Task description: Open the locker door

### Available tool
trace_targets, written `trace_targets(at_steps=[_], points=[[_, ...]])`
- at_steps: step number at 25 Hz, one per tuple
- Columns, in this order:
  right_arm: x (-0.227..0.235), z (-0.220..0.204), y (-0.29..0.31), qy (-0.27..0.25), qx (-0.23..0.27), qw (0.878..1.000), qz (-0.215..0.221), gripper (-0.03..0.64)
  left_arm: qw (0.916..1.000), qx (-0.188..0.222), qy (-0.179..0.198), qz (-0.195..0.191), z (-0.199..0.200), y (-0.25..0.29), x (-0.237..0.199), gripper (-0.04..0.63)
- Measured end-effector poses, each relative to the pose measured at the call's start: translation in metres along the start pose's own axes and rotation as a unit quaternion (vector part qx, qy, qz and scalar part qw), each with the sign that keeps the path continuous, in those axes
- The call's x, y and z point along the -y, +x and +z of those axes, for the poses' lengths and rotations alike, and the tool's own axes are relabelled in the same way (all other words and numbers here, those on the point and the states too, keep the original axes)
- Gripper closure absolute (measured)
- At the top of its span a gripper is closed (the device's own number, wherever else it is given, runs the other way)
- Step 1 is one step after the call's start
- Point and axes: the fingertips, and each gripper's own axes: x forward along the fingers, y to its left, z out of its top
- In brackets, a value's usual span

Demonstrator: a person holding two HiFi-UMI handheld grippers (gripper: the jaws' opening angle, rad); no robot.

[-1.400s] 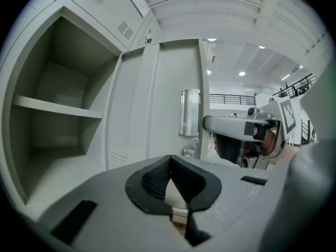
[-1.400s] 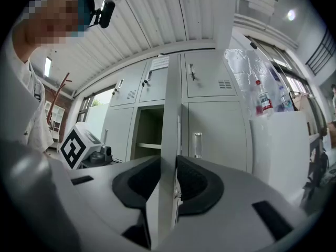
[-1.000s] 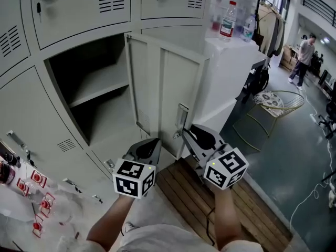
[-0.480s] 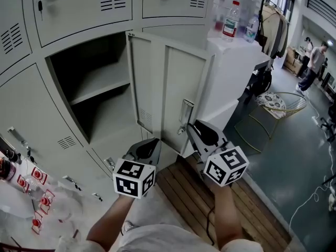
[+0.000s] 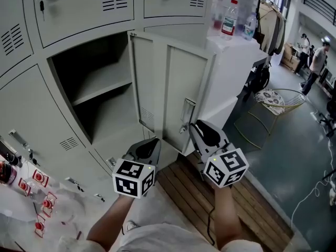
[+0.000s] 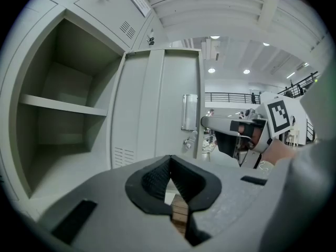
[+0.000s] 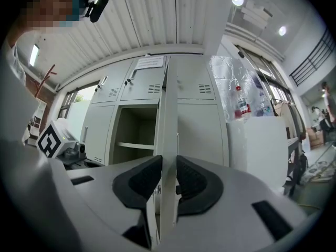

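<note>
The grey locker door (image 5: 178,88) stands swung out, and behind it lies the open compartment with one shelf (image 5: 102,88). My right gripper (image 5: 189,127) is shut on the door's free edge, just below the latch plate (image 5: 188,109). In the right gripper view the door edge (image 7: 168,135) runs straight up between the two dark pads, and both press on it. My left gripper (image 5: 153,143) hangs lower, to the left of the door, shut and holding nothing. Its pads meet in the left gripper view (image 6: 170,167), which also shows the door (image 6: 157,104) and the right gripper (image 6: 212,124).
A white cabinet (image 5: 236,62) with water bottles (image 5: 228,20) stands right of the door. Beyond it is a wire chair (image 5: 273,103). A wooden slat platform (image 5: 184,193) lies underfoot. Wrapped items (image 5: 37,198) sit at lower left. People stand far right (image 5: 317,56).
The door has swung a little further out to the right, with the right gripper moving along on its edge. The left gripper has stayed in place.
</note>
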Motion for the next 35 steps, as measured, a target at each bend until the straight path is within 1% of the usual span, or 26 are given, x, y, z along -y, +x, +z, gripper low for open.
trace_targets(at_steps=[6,10,14,23,28,35], points=[[-0.006,0.004,-0.012,-0.004,0.000,1.000,-0.024,0.532,0.9998,0.001,0.003,-0.018,0.003,-0.004,0.001,0.589],[-0.020,0.007,-0.015,-0.011,0.001,1.000,-0.025,0.532,0.9997,0.002,0.002,-0.024,0.002,-0.010,0.000,0.589],[-0.039,0.004,-0.011,-0.009,-0.005,1.000,-0.020,0.536,0.9998,0.006,-0.001,-0.021,0.003,-0.022,-0.009,0.589],[-0.102,-0.015,0.011,-0.003,-0.026,1.000,0.013,0.558,0.9998,0.016,-0.005,0.012,0.002,-0.058,-0.039,0.589],[-0.135,-0.025,0.023,0.009,-0.034,0.999,0.034,0.572,0.9988,0.020,-0.008,0.044,-0.001,-0.079,-0.058,0.589],[-0.170,-0.031,0.039,0.019,-0.037,0.997,0.062,0.593,0.9960,0.022,-0.010,0.086,-0.006,-0.108,-0.081,0.589]])
